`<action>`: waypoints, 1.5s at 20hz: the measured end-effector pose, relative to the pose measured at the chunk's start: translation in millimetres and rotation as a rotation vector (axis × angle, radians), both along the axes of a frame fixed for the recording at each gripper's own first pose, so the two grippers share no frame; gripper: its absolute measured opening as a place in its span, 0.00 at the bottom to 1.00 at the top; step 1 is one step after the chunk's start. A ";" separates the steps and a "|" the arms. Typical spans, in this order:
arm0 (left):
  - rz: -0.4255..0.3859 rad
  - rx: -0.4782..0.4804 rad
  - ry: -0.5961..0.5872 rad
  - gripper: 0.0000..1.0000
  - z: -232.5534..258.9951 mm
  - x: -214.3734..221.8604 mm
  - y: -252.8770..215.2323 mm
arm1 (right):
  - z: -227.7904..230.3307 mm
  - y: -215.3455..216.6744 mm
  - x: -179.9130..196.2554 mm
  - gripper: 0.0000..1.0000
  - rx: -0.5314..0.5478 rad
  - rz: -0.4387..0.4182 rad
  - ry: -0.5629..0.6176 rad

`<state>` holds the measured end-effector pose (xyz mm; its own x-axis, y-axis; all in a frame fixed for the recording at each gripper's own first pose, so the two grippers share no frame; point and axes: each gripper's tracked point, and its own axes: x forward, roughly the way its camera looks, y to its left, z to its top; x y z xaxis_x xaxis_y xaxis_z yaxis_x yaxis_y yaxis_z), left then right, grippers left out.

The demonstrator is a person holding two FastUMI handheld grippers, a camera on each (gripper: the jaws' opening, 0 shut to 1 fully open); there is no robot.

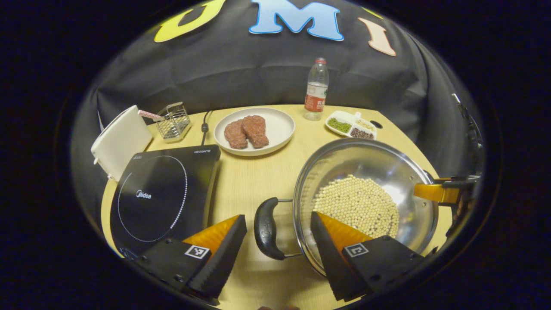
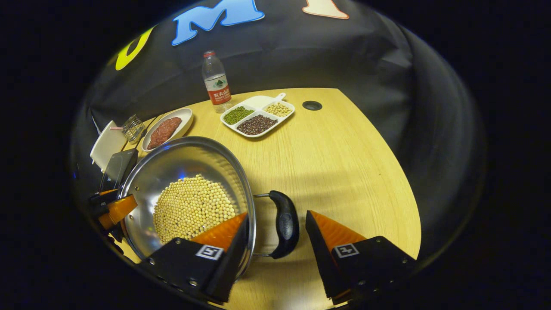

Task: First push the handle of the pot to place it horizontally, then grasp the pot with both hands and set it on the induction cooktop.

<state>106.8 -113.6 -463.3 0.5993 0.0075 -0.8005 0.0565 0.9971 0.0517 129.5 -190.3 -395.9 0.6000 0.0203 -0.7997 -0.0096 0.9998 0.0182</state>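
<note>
A steel pot holding pale round beans stands on the wooden table, right of the black induction cooktop. The pot has a black loop handle on each side. My left gripper is open, its fingers on either side of the pot's left handle, and its right finger reaches over the rim. My right gripper is open too, straddling the other handle, its left finger over the rim of the pot. Each gripper also appears across the pot in the other's view: right gripper, left gripper.
Behind the pot are a white plate with two meat pieces, a water bottle and a divided dish of beans. A wire basket and a white board stand behind the cooktop. The table's right side is bare.
</note>
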 end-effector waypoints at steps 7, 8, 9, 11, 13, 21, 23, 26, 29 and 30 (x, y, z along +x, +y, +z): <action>-0.030 0.038 0.053 0.76 -12.6 -0.1 -3.8 | -5.8 6.5 2.2 0.61 0.014 0.010 0.013; -0.030 0.031 0.056 0.75 -10.4 -1.5 -4.8 | -2.8 6.4 0.9 0.54 0.022 -0.004 0.017; -0.025 0.023 0.053 0.70 -8.2 0.2 -4.3 | -2.3 6.7 -0.9 0.56 0.023 -0.005 0.019; -0.033 0.033 0.038 0.69 -5.4 4.7 -2.5 | -3.1 9.6 -4.7 0.51 0.025 -0.009 0.030; -0.056 0.037 0.027 0.67 -0.6 8.5 -2.2 | -3.9 9.7 -8.0 0.51 0.035 -0.036 0.039; -0.080 0.001 -0.006 0.70 31.8 14.3 22.4 | 42.7 39.0 -31.9 0.51 0.016 -0.089 -0.018; -0.073 -0.011 -0.013 0.66 44.0 12.9 33.6 | 56.9 52.5 -38.7 0.51 0.009 -0.095 -0.031; -0.059 -0.023 -0.030 0.66 66.1 7.0 54.8 | 75.1 76.6 -46.1 0.51 0.006 -0.092 -0.043; -0.050 -0.023 -0.038 0.66 83.4 3.2 77.7 | 86.2 103.4 -50.5 0.51 0.011 -0.086 -0.047; -0.047 -0.024 -0.041 0.66 93.1 -1.9 87.2 | 86.3 110.2 -51.6 0.51 0.012 -0.082 -0.047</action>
<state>104.9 -26.3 -370.2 0.6306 -0.0403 -0.7751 0.1012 0.9944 0.0306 77.9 -80.1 -309.5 0.6372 -0.0209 -0.7704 0.0713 0.9969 0.0319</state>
